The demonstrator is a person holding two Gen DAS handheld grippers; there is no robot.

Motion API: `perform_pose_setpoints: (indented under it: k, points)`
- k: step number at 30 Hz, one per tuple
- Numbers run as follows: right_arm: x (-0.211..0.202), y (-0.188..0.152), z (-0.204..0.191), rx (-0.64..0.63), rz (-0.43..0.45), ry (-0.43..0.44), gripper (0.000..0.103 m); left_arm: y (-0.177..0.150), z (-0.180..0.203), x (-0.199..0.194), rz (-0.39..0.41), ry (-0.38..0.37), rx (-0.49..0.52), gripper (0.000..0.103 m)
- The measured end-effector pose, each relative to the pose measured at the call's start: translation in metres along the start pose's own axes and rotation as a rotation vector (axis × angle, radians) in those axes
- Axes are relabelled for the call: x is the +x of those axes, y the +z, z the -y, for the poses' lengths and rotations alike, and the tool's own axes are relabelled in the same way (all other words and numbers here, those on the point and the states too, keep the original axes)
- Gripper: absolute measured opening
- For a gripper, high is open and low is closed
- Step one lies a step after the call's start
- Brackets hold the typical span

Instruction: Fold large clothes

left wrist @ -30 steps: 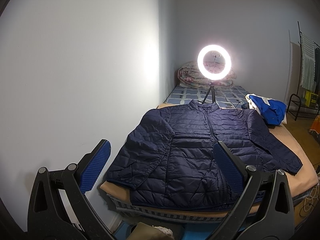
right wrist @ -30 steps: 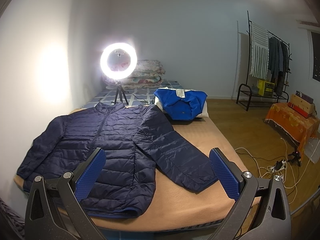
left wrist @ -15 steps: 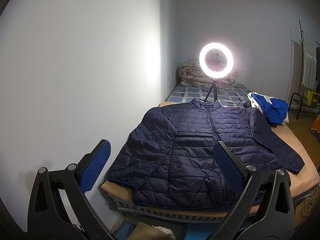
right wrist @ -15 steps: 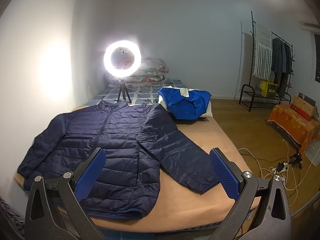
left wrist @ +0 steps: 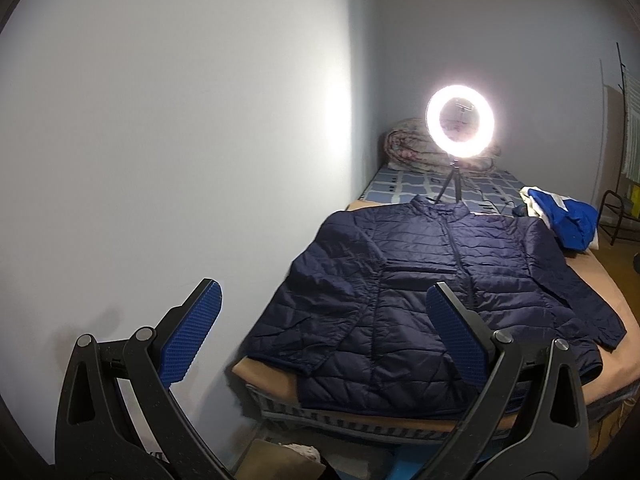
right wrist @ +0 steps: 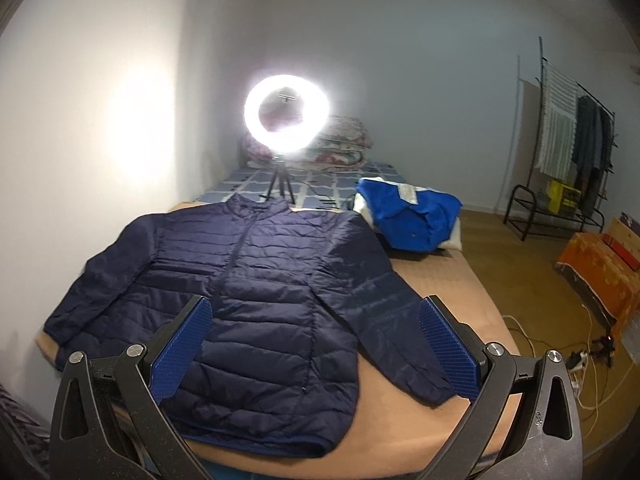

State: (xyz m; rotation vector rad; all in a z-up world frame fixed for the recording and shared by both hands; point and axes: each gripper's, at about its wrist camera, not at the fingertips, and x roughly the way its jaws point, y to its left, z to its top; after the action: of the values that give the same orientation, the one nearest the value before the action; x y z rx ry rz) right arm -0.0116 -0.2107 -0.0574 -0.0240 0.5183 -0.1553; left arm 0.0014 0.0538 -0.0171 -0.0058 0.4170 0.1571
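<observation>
Left wrist view: jacket [left wrist: 420, 300] flat on bed [left wrist: 612, 280].
Both my grippers [left wrist: 320, 332] [right wrist: 316, 344], wide open and empty, have edged closer; folding unstarted.

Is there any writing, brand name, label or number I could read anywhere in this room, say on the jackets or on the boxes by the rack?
None can be read.
Navy puffer jacket: no logo or tag shows.
Blue jacket: only plain white patches.
Yellow box on the rack: any print is too small and blurred.
Ring light: glare hides any marking.
</observation>
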Motion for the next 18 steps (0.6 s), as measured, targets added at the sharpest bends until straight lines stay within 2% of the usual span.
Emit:
perform_pose_setpoints:
  k: [4,11,18]
  points:
    - [0.011,0.007,-0.020,-0.031,0.001,0.050,0.102,-0.005,-0.011,-0.004,0.006,0.014,-0.007,0.103]
    - [0.032,0.021,-0.075,-0.154,0.023,0.256,0.102,-0.016,-0.022,-0.010,0.003,0.025,-0.013,0.103]
    - [0.056,0.027,-0.147,-0.317,-0.039,0.445,0.102,-0.032,-0.045,-0.014,-0.027,0.036,-0.045,0.103]
